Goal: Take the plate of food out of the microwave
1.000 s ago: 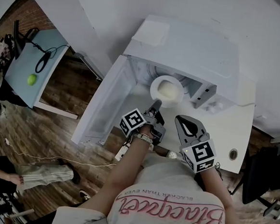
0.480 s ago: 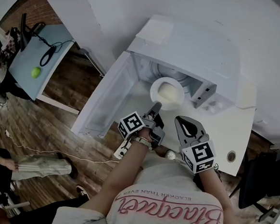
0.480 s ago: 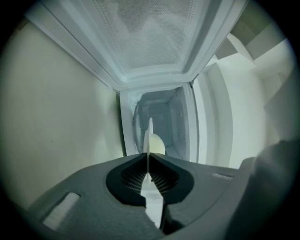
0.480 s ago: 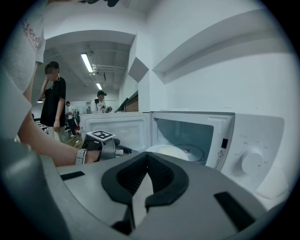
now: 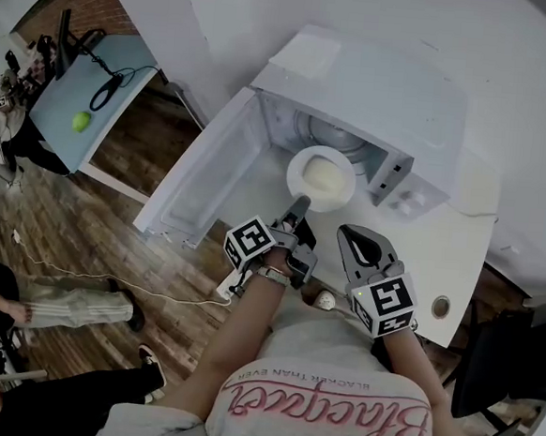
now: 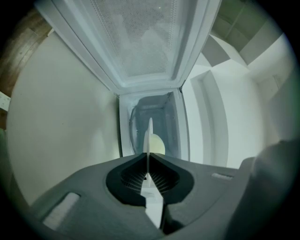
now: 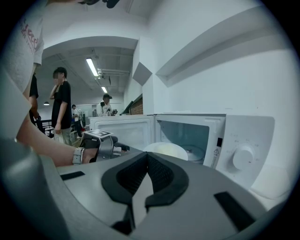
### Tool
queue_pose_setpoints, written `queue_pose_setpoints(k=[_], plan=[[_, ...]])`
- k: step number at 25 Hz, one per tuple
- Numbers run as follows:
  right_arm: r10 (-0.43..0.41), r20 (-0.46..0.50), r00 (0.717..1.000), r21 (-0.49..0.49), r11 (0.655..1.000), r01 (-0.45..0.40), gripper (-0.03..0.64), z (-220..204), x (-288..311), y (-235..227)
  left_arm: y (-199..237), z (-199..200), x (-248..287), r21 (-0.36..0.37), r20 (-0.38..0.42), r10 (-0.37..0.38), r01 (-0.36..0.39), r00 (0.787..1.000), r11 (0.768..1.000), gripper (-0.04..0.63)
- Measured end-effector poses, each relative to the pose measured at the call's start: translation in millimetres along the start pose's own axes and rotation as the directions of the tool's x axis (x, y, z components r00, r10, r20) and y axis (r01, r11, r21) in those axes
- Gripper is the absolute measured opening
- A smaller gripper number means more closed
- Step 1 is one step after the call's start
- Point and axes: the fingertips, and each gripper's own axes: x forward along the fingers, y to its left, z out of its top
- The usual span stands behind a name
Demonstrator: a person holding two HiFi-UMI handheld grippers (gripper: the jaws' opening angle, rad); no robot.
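Lower centre of the head view, my right gripper (image 5: 347,237) hangs with its jaws together on nothing. Just above it, my left gripper (image 5: 298,207) is clamped on the near rim of the plate (image 5: 297,172), at the open mouth of the microwave (image 5: 377,89). I judge the plate stiff, slick, breakable and food-heavy, so a one-sided rim hold may tip it.

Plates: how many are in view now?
1. The plate is at the mouth of the microwave, its near rim clamped in the left gripper. Others may hide deeper inside.
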Motion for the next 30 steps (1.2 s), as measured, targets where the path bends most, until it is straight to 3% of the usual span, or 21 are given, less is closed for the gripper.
queue_pose_setpoints(k=[6,15,30], plan=[[0.017,0.02,1.0,0.012,1.0,-0.018,0.011,-1.8,-16.3,-5.6,-19.9,-7.7,-11.3,-0.006,0.054,-0.029,0.029,0.998,1.0,0.018],[0.027,0.056,0.998,0.002,1.0,-0.027,0.011,9.6,-23.4,-11.1,-38.8,-14.8,-21.0,0.009,0.064,-0.035,0.034,0.997,0.999,0.018],[-0.091,0.12,0.989,0.039,0.995,0.087,0.011,38.4,-13.9,-13.4,-51.7,1.8,-35.6,0.011,-0.001,-0.049,0.049,0.999,0.999,0.018]])
